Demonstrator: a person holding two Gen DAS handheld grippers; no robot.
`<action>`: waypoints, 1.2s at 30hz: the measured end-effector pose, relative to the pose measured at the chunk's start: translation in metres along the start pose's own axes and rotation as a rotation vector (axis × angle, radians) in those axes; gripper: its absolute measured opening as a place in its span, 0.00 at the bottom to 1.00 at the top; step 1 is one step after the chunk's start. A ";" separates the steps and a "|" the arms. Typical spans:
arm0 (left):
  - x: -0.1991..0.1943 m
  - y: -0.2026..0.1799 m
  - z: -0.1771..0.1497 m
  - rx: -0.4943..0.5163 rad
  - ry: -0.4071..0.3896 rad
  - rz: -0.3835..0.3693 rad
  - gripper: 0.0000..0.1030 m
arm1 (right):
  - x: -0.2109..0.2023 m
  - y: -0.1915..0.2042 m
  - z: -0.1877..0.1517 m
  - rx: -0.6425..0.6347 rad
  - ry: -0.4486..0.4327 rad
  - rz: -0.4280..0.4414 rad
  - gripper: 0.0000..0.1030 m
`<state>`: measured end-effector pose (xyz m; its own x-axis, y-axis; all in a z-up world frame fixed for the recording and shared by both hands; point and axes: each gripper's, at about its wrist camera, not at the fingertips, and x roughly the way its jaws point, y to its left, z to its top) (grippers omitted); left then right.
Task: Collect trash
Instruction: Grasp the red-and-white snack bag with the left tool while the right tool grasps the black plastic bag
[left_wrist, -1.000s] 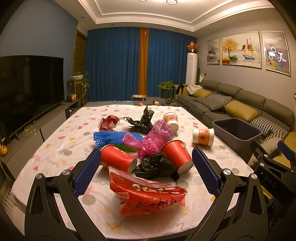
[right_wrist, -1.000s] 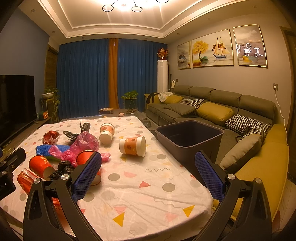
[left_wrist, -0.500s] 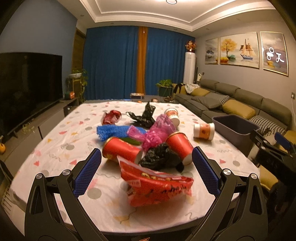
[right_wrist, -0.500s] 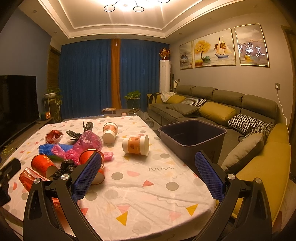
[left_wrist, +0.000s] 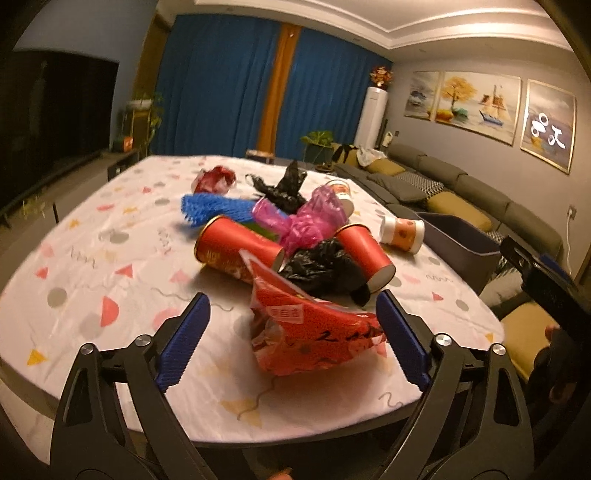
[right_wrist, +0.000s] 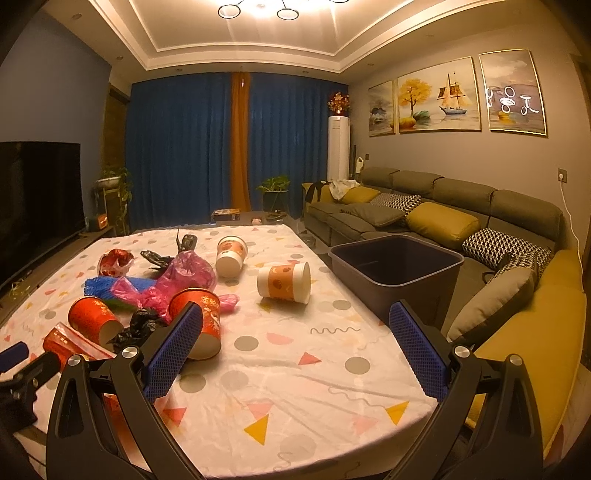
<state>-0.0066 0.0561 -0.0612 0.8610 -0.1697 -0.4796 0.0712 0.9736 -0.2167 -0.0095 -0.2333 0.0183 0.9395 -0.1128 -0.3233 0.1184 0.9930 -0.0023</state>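
This is a home living room. A long grey sofa (right_wrist: 436, 206) with mustard and patterned cushions runs along the wall at 2 o'clock, under three framed paintings (right_wrist: 439, 98). Floor-length blue curtains (right_wrist: 177, 147) close off the far wall at 12 o'clock, a dark television (right_wrist: 33, 199) stands at 9 o'clock, and a table (right_wrist: 295, 369) with a confetti-patterned cloth fills the foreground.
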 end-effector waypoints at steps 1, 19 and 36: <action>0.002 0.002 0.001 -0.009 0.008 -0.002 0.83 | 0.001 0.002 -0.001 -0.002 0.002 0.001 0.95; 0.043 0.014 -0.002 -0.057 0.137 -0.083 0.02 | 0.032 0.032 -0.018 -0.057 0.078 0.129 0.95; -0.017 0.049 0.041 -0.099 -0.085 -0.041 0.01 | 0.078 0.101 -0.019 -0.103 0.166 0.398 0.75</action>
<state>0.0036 0.1134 -0.0287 0.8981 -0.1917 -0.3957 0.0610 0.9456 -0.3196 0.0696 -0.1407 -0.0255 0.8399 0.2783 -0.4659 -0.2831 0.9571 0.0613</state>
